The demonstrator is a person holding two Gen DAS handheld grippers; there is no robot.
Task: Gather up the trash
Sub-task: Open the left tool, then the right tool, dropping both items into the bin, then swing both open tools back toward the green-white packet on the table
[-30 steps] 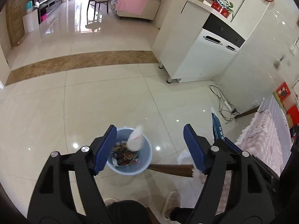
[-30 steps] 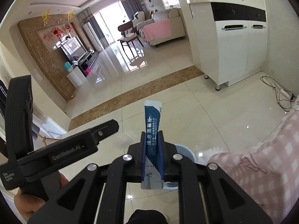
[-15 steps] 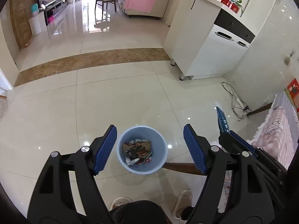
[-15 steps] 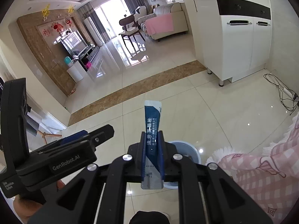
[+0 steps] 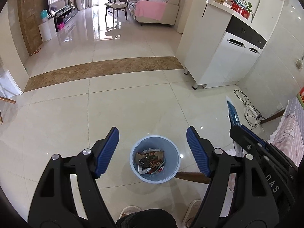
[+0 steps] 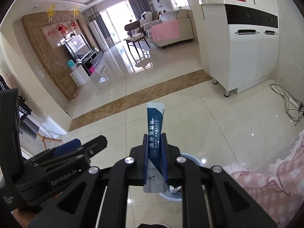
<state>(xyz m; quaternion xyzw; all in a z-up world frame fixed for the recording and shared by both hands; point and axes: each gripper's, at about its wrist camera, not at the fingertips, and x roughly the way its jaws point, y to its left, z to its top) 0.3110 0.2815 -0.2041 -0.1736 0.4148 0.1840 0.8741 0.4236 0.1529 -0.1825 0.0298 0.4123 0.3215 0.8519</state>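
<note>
Right claw (image 6: 155, 157), jaws easing apart, has a blue sachet (image 6: 154, 125) between them, seemingly above the blue bin (image 5: 154, 158); left claw (image 5: 152, 150) spread, empty.

A light blue bin (image 5: 154, 172) sits on glossy cream tiles (image 5: 133, 110) crossed by a mottled brown band (image 5: 106, 70). The sachet (image 6: 154, 121) is dark blue and white; the cloth (image 6: 269, 186) looks pink-and-white checked.
</note>
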